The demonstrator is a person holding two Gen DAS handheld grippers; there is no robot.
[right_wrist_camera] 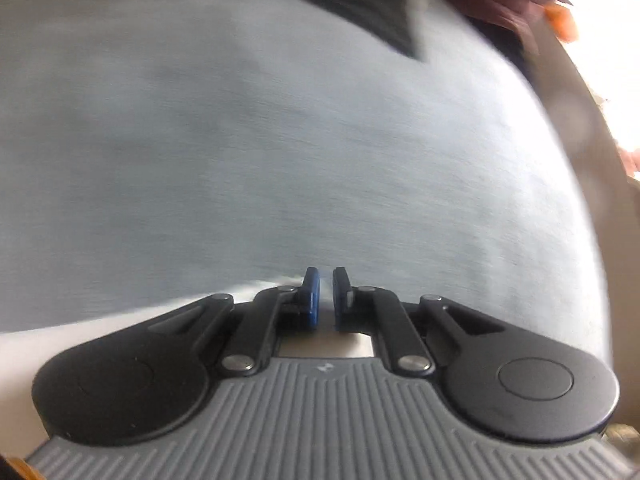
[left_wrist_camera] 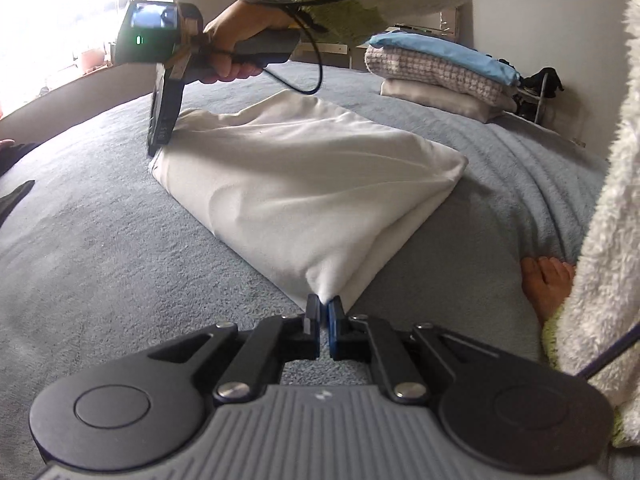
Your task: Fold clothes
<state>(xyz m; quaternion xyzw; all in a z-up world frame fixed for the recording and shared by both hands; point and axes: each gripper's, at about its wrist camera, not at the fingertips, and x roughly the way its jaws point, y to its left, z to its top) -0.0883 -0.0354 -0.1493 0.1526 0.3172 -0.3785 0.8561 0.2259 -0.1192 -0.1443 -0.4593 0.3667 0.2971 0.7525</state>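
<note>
while left gripper clamps white cloth corner, right gripper view blurred, jaws nearly together, grip unclear

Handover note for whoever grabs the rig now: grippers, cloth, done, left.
Left gripper: shut on the near corner of the white cloth.
Right gripper: at the cloth's far corner; its own view is blurred, jaws nearly closed with white fabric between them.
Cloth lies folded on the grey bedspread.
Folded pile sits at the far side.
Left: finish this fold, probably move it to the pile.
</note>
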